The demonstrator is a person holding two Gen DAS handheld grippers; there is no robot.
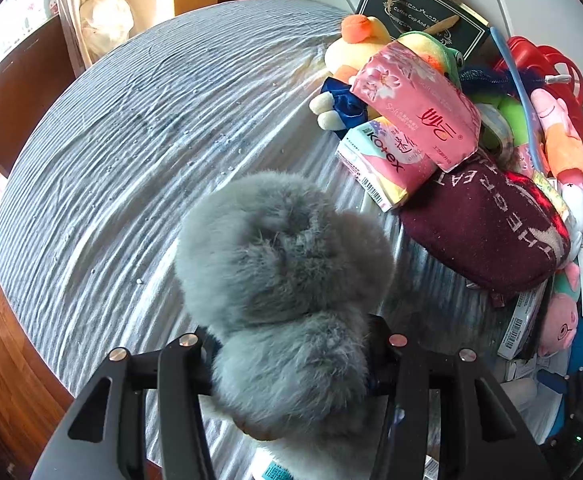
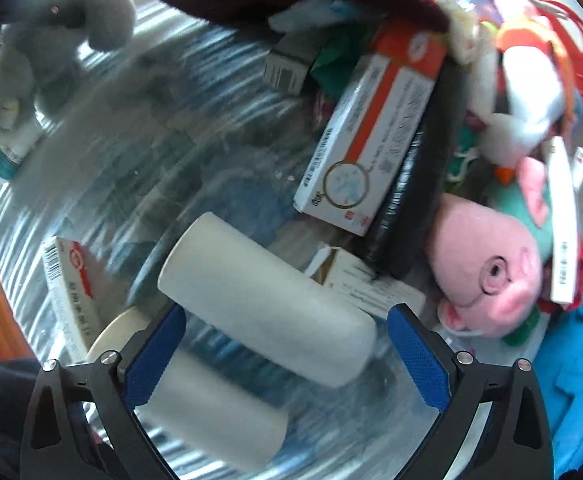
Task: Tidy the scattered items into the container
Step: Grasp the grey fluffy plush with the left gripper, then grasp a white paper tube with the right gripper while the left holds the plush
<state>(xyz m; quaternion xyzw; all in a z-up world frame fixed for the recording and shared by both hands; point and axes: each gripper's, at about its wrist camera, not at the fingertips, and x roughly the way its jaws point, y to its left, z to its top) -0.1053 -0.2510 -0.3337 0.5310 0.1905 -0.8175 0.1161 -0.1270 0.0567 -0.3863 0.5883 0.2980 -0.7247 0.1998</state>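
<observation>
Grey fluffy plush toy (image 1: 279, 280) hangs between the jaws of the left tongs (image 1: 291, 364), which are closed on its lower furry part. It is above the striped grey cloth surface (image 1: 131, 140), near the big pile of things on the right. In the right wrist view the same toy is at the far left, and a small white bottle with a teal cap (image 2: 11, 152) is seen just under it; I cannot tell if they are joined.

The toy looks very light and soft. The fur gives way under pressure, so the grip must go deep, on the stuffed body and not only on the hair, otherwise it can slip out.

The right tongs (image 2: 287, 356) are open, and their blue pads (image 2: 151, 356) stand on both sides of a white cylindrical paper roll (image 2: 267, 312) without pressing it. The roll lies at a slant, with a second white roll (image 2: 211, 416) nearer below it. It seems light and a little squashy; the middle of its length, across the round side, is the best place to hold. The white and orange cardboard box (image 2: 367, 144) and the pink pig plush (image 2: 487, 272) lie beyond it, to the right.

No container is clearly visible.
</observation>
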